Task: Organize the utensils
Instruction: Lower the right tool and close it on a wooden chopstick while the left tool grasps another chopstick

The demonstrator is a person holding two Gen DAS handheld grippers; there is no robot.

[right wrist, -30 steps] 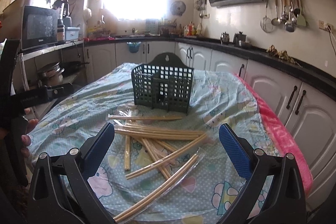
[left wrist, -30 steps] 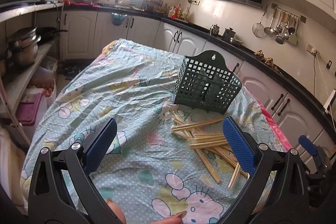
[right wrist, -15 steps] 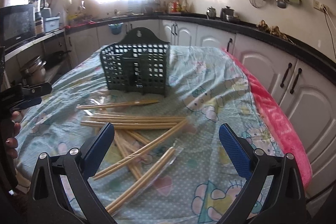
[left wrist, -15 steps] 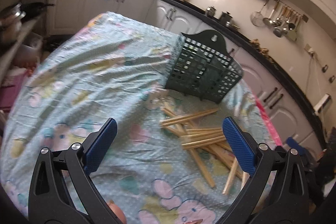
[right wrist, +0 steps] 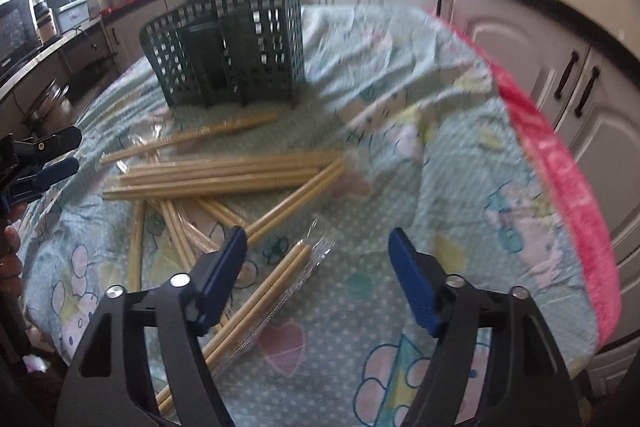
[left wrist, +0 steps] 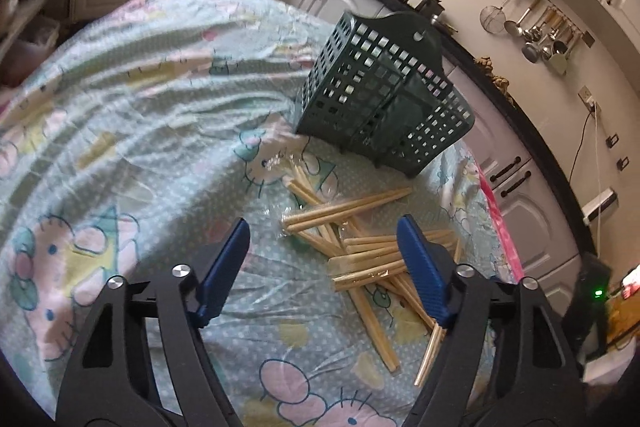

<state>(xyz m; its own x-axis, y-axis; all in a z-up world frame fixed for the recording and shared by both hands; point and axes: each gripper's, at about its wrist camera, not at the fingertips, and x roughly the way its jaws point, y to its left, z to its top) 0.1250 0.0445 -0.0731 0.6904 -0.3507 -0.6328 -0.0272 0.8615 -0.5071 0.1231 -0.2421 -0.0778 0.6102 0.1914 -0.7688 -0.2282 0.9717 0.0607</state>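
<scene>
Kitchen table draped in a pale turquoise cartoon-print cloth [left wrist: 132, 131], a pink layer [right wrist: 560, 187] showing along one edge. On the cloth, a loose heap of pale wooden chopsticks in clear plastic sleeves [left wrist: 360, 247], crossed over one another at several angles. Just beyond the heap, a dark green plastic lattice utensil basket [left wrist: 380, 95] with a divider inside and a hanging tab at the back, standing upright on the cloth, apart from the nearest chopstick tips. Left gripper [left wrist: 322, 267], black frame with blue ribbed pads, angled down over the near edge of the heap; jaws part open, having just been closing, nothing pressed between them, only cloth and the ends of a few chopsticks seen through the gap. Right gripper [right wrist: 316, 275], same build, tilted down over a sleeved pair of chopsticks [right wrist: 260, 303] lying diagonally near its left pad; jaws likewise part open after just narrowing, gripping nothing. At the left edge of the right wrist view, the other gripper's blue tip in side view, with a person's fingers [right wrist: 10, 255] beneath it. Around the table, white cabinets [left wrist: 532, 183] under a black counter, metal ladles and a strainer [left wrist: 540, 35] hanging on the wall.
</scene>
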